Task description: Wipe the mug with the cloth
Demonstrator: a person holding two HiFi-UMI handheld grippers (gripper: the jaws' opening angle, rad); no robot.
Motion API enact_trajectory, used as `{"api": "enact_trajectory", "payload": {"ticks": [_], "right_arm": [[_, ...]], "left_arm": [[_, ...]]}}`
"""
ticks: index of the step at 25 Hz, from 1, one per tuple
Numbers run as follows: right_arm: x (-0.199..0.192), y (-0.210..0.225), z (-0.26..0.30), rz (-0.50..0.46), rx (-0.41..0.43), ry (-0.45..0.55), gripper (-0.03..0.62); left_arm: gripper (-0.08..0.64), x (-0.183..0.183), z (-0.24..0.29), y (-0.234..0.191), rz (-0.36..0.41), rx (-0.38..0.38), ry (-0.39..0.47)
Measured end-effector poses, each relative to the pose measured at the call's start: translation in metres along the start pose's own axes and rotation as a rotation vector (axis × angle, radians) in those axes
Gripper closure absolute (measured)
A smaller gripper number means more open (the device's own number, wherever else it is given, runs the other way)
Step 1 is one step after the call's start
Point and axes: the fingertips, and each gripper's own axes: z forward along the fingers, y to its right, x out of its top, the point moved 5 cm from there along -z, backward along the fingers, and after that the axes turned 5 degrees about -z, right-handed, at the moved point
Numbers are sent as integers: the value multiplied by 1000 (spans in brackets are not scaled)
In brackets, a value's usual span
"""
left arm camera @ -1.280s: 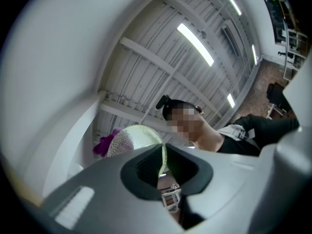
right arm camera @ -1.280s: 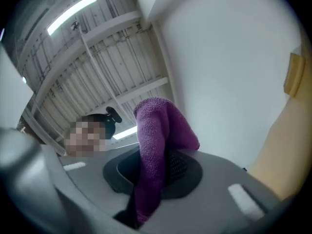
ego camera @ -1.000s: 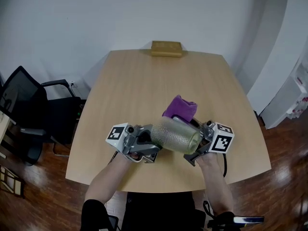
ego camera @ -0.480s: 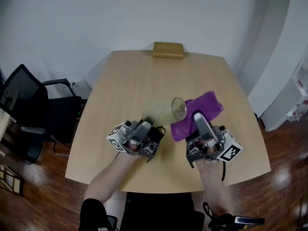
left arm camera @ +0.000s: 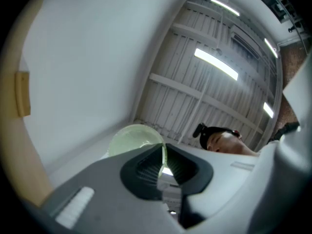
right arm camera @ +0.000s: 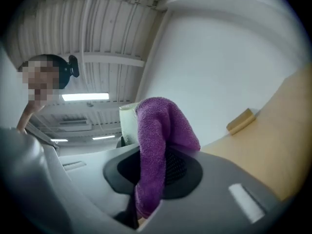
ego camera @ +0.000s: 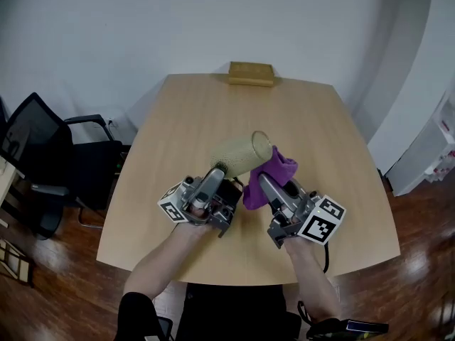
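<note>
In the head view my left gripper (ego camera: 219,172) is shut on the base end of a pale green ribbed mug (ego camera: 240,155), which is held above the table, tilted, with its mouth facing up and to the right. In the left gripper view its pads clamp the mug (left arm camera: 131,139) wall edge-on. My right gripper (ego camera: 261,184) is shut on a purple cloth (ego camera: 269,173), which lies against the mug's near right side below the rim. The right gripper view shows the cloth (right arm camera: 157,140) standing up between the jaws with the mug (right arm camera: 127,124) just behind it.
The wooden table (ego camera: 192,112) lies below both grippers. A tan block (ego camera: 251,74) sits at its far edge. A black office chair (ego camera: 35,155) stands to the left, and white shelving (ego camera: 441,141) to the right.
The mug has tipped from lying across between the grippers to pointing up and away. The cloth swung out to the right of the mug's mouth, then came back against its side.
</note>
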Motion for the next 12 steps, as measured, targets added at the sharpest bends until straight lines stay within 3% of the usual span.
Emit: {"api": "enact_trajectory", "payload": {"ticks": [2,4,7,10,12], "right_arm": [[26,-7,-14,-142,-31,85,537],[57,-25,-23,-350,-51,173,537],[78,-54,-20,-634,-32,201,537],[59,-67,-1,-756,37,121,537],[40,-65,11,-757,68,57,537]], "left_arm": [[517,6,-10,-9,-8,60,50],[517,10,-17,-16,-30,100,84],[517,8,-18,-18,-72,105,96],[517,-1,-12,-12,-103,66,73],[511,-3,-9,-8,-113,42,65]]}}
